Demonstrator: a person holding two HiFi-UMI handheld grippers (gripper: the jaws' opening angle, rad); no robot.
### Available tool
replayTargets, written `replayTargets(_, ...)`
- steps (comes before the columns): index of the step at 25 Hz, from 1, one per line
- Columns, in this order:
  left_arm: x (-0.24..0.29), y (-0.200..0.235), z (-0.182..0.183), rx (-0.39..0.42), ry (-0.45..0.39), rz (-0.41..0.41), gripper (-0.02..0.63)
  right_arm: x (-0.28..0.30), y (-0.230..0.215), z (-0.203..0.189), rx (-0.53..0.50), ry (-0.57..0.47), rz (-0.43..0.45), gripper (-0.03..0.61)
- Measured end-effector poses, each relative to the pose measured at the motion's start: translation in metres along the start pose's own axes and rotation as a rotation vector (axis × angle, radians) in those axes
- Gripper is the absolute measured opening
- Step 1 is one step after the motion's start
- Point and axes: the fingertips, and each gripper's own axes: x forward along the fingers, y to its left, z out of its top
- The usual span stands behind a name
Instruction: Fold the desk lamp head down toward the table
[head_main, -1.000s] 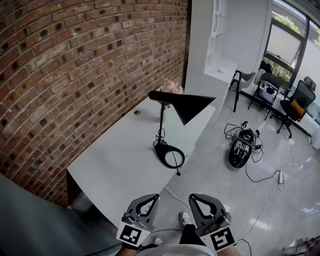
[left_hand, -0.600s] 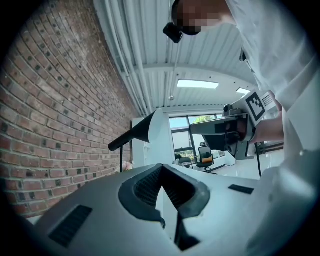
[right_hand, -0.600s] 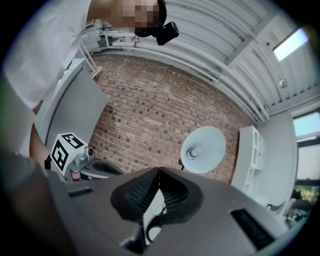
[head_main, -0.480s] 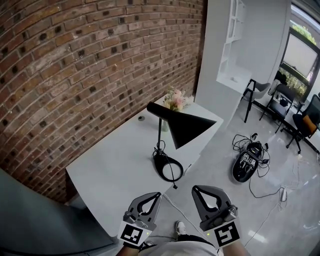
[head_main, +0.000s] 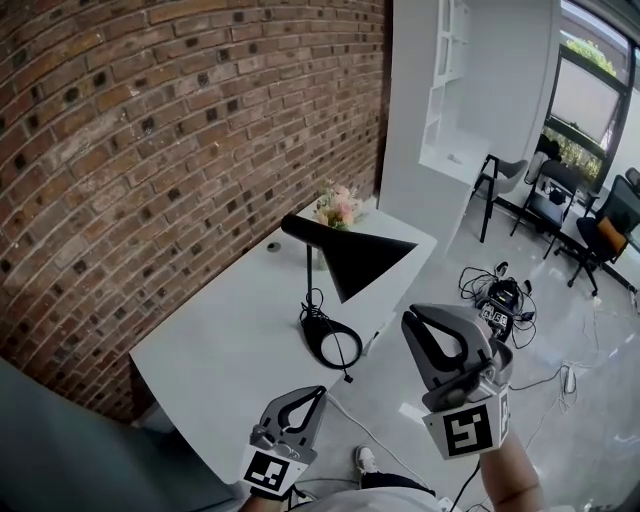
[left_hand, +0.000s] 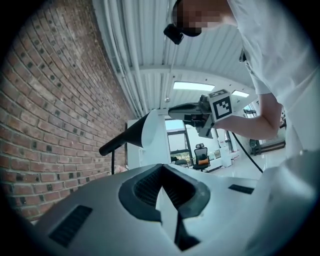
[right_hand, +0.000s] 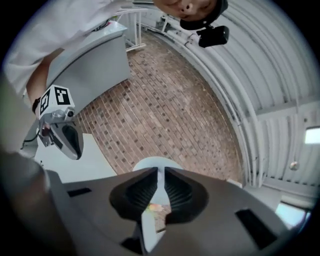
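Flowers, brick wall, office chairs

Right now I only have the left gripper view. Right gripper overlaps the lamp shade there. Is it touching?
Observer: No. Head view shows the right gripper apart from the lamp shade, off its open end.
Operator: Its jaws?
Observer: Right gripper view shows them shut, nothing between them.
Operator: Lamp base?
Observer: Head view: black ring base on the white table, close to its edge.
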Motion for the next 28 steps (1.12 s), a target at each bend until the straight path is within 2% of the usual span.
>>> replayTargets(3, -0.004, 0.002, 0.002, 0.013, -0.004, 0.002, 0.008, 0.005, -0.009, 0.009, -0.037, -0.01, -0.018, 0.084)
replayTargets(11, -0.008, 0.009, 0.005, 0.018, -0.013, 0.032, 0.008, 0.018, -0.028, 0.008, -0.124, -0.011, -0.04, 0.1)
replayTargets(17, -0.011, 0.02, 0.003, 0.024, -0.006, 0.064, 0.008, 0.034, -0.032, -0.004, -0.172, 0.016, -0.014, 0.136)
replayTargets(28, -0.013, 0.035, 0.0, 0.013, 0.014, 0.095, 0.008, 0.056, -0.035, -0.012, -0.217, 0.024, 0.015, 0.146)
